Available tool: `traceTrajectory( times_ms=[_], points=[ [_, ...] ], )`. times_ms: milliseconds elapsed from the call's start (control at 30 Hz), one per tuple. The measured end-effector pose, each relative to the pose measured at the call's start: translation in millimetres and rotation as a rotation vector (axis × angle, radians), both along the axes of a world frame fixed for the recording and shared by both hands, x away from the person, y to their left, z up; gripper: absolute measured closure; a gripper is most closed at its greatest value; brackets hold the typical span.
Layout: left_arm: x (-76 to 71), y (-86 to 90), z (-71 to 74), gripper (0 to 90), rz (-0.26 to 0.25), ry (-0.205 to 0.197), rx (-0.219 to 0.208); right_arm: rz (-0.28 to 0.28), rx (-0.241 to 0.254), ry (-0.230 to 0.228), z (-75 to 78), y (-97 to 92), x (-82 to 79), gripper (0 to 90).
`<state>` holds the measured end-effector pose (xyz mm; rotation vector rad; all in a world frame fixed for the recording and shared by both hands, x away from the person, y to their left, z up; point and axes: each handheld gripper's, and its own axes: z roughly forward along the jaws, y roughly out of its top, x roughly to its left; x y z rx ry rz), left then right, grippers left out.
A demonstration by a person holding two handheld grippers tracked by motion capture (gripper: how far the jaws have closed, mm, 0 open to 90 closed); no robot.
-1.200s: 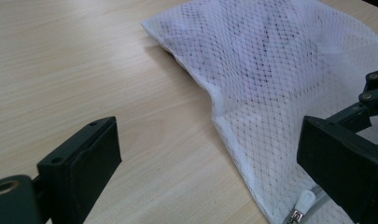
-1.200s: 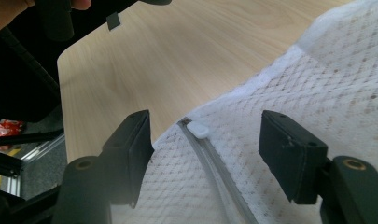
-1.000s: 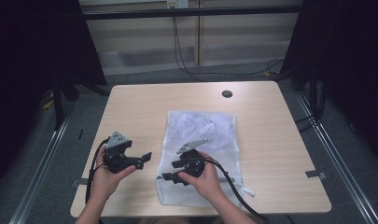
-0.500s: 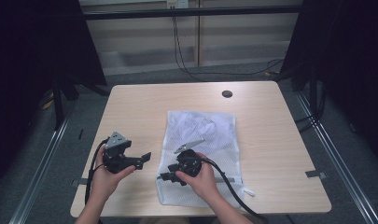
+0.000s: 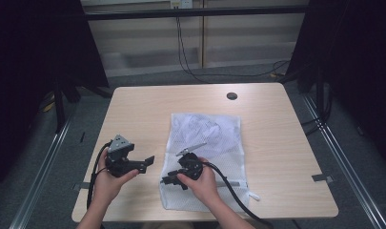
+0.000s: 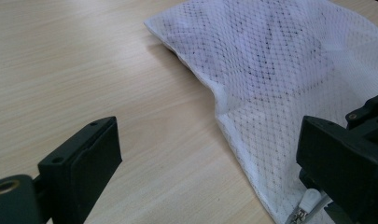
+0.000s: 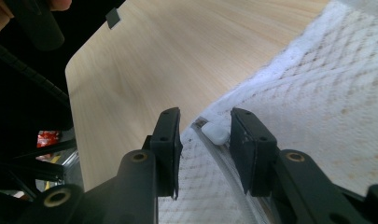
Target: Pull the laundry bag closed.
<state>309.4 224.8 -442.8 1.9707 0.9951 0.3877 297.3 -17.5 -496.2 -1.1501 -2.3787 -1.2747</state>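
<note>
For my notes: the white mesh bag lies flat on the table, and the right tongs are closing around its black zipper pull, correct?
Not quite: the zipper pull is white, as the right gripper view shows. The mesh bag lies on the table, and the right tongs have been closing around the pull.

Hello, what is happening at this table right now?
A person at a wooden table works with two handheld grippers on a white mesh laundry bag lying flat. The right gripper is at the bag's near left corner; its jaws have just been closing around the white zipper pull, which sits between them, not yet pinched. The left gripper waits open above the bare table just left of the bag.
</note>
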Motion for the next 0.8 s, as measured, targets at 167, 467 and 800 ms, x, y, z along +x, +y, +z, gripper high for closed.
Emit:
traceTrajectory(
  times_ms=[167, 467, 800],
  points=[
    [0.1, 0.1, -0.2, 6.5, -0.001, 0.003, 0.001, 0.011, 0.004, -0.002, -2.6, 3.3, -0.1, 65.0],
    [0.7, -0.7, -1.0, 6.7, -0.004, 0.005, 0.013, -0.003, 0.001, 0.009, -5.4, 6.3, 2.3, 74.3],
    [0.8, 0.6, -0.7, 6.9, -0.001, 0.002, 0.009, 0.0, 0.022, 0.036, -8.1, 11.7, 2.2, 81.0]
  ],
)
